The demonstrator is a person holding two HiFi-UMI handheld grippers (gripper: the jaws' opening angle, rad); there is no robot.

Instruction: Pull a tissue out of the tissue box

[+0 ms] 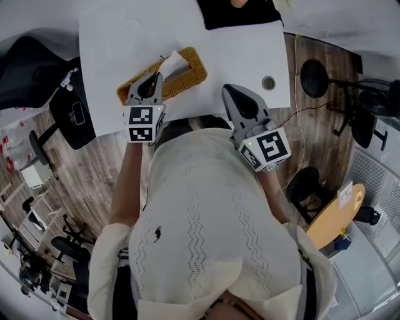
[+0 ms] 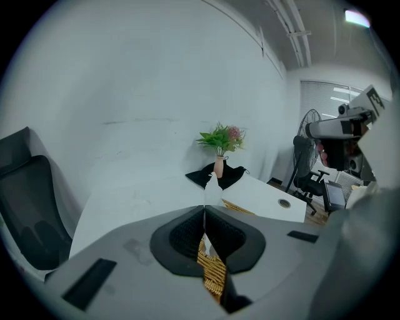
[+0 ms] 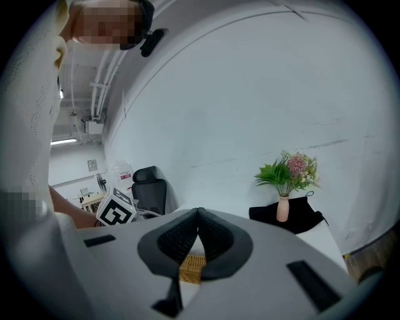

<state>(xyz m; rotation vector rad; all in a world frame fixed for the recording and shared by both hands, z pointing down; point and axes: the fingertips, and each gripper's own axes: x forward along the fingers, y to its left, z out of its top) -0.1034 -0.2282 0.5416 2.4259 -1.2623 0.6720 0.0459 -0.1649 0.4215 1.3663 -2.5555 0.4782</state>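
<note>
A woven tan tissue box (image 1: 181,78) lies on the white table (image 1: 125,44), with a white tissue (image 1: 174,62) standing up from its slot. My left gripper (image 1: 158,75) lies over the box's left half, jaws shut, tips just short of the tissue. In the left gripper view the tissue (image 2: 212,186) rises just beyond the closed tips of the left gripper (image 2: 204,209), and the box (image 2: 214,270) shows below them. I cannot tell if they touch. My right gripper (image 1: 229,89) hangs shut and holding nothing over the table's near edge. In the right gripper view the right gripper (image 3: 199,212) has the box (image 3: 192,267) showing through it.
A round cable hole (image 1: 269,82) sits in the table right of the right gripper. A black cloth (image 1: 240,12) with a pink vase of flowers (image 2: 219,164) lies at the table's far edge. Office chairs (image 1: 72,109) and a standing fan (image 1: 314,76) flank the table.
</note>
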